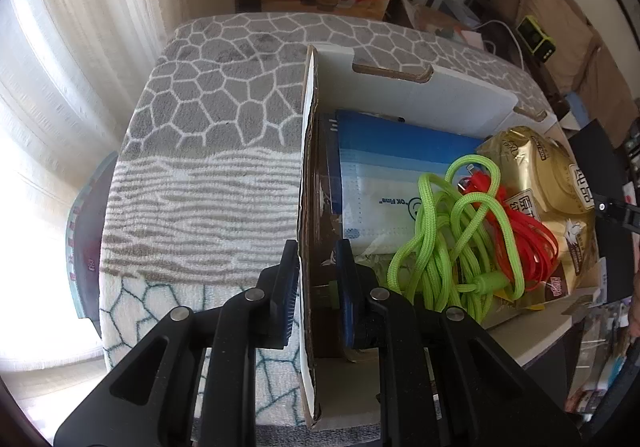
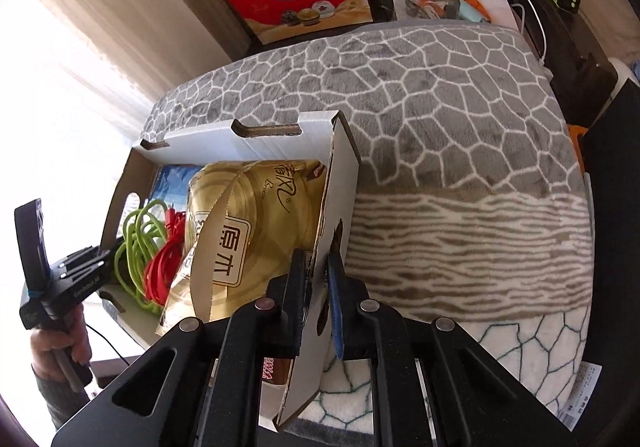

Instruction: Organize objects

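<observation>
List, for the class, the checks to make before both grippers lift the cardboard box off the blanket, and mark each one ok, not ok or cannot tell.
1. Left gripper clamped on the left wall of the cardboard box: ok.
2. Right gripper clamped on the right wall: ok.
3. Green cord and red cable lying inside the box: ok.
4. Gold packet below the rim: not ok, it bulges above.
5. Box bottom sound: cannot tell.

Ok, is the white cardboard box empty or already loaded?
Loaded. The white cardboard box holds a blue mask pack, a green braided cord, a red flat cable and a gold tissue pack.
</observation>
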The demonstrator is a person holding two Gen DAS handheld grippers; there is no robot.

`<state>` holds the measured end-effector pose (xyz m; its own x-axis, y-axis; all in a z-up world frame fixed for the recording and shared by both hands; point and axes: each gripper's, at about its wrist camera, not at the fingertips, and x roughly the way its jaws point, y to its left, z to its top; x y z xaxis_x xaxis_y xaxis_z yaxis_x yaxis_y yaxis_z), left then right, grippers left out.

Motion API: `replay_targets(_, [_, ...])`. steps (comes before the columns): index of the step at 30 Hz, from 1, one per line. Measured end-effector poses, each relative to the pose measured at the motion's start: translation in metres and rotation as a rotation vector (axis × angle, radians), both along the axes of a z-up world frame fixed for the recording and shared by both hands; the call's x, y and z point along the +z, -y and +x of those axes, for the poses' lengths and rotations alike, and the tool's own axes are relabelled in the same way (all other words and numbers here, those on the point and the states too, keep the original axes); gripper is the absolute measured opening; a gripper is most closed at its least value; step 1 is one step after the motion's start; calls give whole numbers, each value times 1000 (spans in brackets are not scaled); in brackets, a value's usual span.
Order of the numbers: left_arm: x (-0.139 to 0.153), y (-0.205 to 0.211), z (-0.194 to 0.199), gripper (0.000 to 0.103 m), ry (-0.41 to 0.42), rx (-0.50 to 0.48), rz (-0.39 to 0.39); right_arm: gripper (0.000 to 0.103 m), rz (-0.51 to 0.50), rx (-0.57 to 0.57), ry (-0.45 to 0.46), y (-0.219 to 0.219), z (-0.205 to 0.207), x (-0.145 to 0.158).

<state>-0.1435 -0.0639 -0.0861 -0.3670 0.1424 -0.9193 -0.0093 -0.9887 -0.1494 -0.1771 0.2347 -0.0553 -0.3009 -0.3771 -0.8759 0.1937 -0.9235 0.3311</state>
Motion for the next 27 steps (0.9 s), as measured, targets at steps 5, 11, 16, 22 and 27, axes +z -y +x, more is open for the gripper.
replay_targets(5, [0,-21,-11,15,-4,-14,3,11,12,-39,-25,-15,-11,3])
replay_targets(11, [2,-38,-34,15,-13,-17,6,11,-15,-66,-53,-36,-35,10])
replay_targets(16, [1,-38,-52,15,-10,1,13,11,-14,-75,-41,-39,-53,6])
replay_targets(22, [-2,-42,-61,15,-4,-12,-19,10,-40,-92,-37,-42,-59,-1])
replay_targets(27, [-2,-43,-57,15,-12,-14,-21,11,-54,-91,-35,-44,-59,-3])
